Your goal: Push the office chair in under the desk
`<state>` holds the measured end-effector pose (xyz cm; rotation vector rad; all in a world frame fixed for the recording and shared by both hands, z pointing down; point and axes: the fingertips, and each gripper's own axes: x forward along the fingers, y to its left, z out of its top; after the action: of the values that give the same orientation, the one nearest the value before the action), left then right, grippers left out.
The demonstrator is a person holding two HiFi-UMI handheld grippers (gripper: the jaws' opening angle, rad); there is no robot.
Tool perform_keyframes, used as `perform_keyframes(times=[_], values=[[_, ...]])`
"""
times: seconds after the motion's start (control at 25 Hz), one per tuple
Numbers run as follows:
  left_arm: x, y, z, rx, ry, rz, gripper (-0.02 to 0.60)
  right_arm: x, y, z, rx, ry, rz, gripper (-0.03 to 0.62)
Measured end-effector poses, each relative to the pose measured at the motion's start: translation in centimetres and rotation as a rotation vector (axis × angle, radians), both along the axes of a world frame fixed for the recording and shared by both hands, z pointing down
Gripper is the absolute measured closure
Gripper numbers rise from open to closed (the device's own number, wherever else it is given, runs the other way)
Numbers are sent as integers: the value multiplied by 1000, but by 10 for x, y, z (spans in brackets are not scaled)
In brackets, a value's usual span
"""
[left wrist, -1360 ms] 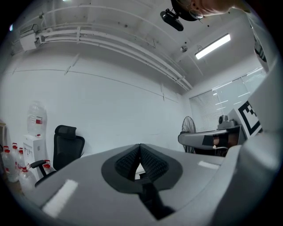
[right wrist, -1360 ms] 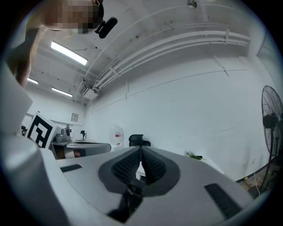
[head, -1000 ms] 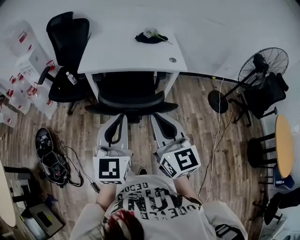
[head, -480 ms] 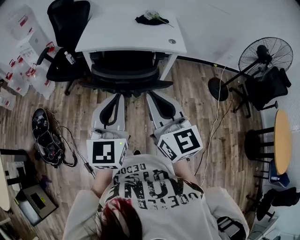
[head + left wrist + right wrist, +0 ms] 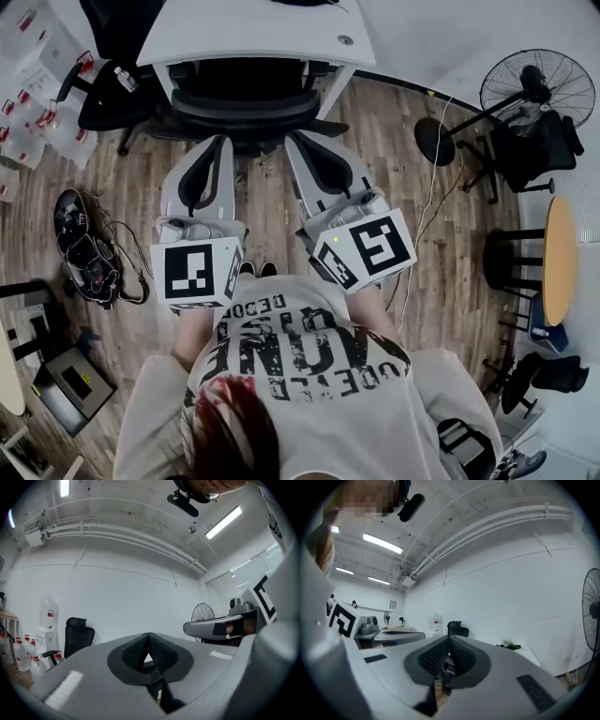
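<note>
Your office chair [image 5: 246,105] sits at the top of the head view. Its seat is run in beneath the white desk [image 5: 225,37], and its curved black backrest, mesh inside a smooth rim, shows at the desk's front edge. Your left gripper [image 5: 221,142] and right gripper [image 5: 294,141] point at that backrest side by side, tips right at its rim. From above you cannot tell whether they touch it.

In each gripper view the two jaws are brought fully together. Their ribbed black pads meet in a thin seam with nothing caught between them, and the shells around them are smooth pale grey plastic.

The marker cubes [image 5: 197,272] carry only black-and-white square patterns, no letters. Your shirt [image 5: 300,361] has bold block lettering, but it reads reversed and upside down from the head camera and cannot be made out surely. The clear jugs [image 5: 19,652] by the wall wear red labels too small to read.

Around you lies a wood-plank floor [image 5: 272,202]. A second black chair [image 5: 108,66] stands just left of the desk, and a tangle of cables [image 5: 89,262] lies on the floor to your left. To your right are a wire-caged standing fan [image 5: 537,89] and a round wooden table [image 5: 561,258].
</note>
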<state>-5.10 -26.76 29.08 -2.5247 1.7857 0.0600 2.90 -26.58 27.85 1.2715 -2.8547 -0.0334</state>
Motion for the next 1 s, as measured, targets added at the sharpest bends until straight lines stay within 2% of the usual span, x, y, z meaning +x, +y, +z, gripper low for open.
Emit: perform_keyframes(times=[0.2, 0.48, 1.0], values=[[-2, -14, 6, -25, 7, 35, 569, -12, -13, 9, -21, 8, 16, 574], [-4, -28, 10, -32, -23, 74, 569, -15, -28, 19, -49, -14, 46, 574], [-2, -31, 15, -27, -20, 142, 569, -17, -33, 21, -38, -18, 83, 574]])
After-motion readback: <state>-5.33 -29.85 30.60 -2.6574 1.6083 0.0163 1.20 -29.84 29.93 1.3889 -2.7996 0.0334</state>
